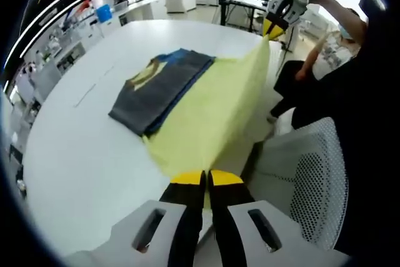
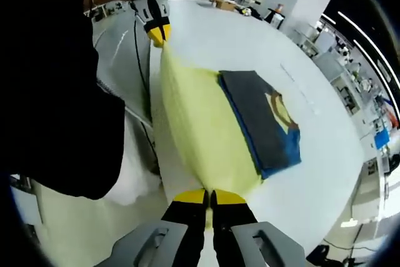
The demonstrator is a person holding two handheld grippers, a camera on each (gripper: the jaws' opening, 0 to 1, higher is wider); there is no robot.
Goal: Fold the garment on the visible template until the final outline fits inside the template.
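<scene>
A yellow template sheet (image 1: pixel 215 101) (image 2: pixel 197 123) lies partly on the white table (image 1: pixel 75 148) (image 2: pixel 250 35). Its near edge is lifted and stretched between both grippers. A folded dark grey garment (image 1: pixel 159 89) (image 2: pixel 265 120), with a blue edge and a yellow mark, rests on the sheet's far side, on the table. My left gripper (image 1: pixel 205 178) is shut on one corner of the sheet, and it appears in the right gripper view at the top (image 2: pixel 159 32). My right gripper (image 2: pixel 209 197) is shut on the other corner, seen in the left gripper view at the upper right (image 1: pixel 275 28).
A white mesh chair (image 1: pixel 312 167) (image 2: pixel 119 42) stands by the table's near edge, below the lifted sheet. The holder's dark clothing (image 2: pixel 56 92) is close beside it. Another person (image 1: pixel 331 48) sits beyond. Benches and equipment (image 1: pixel 75 35) line the room's far side.
</scene>
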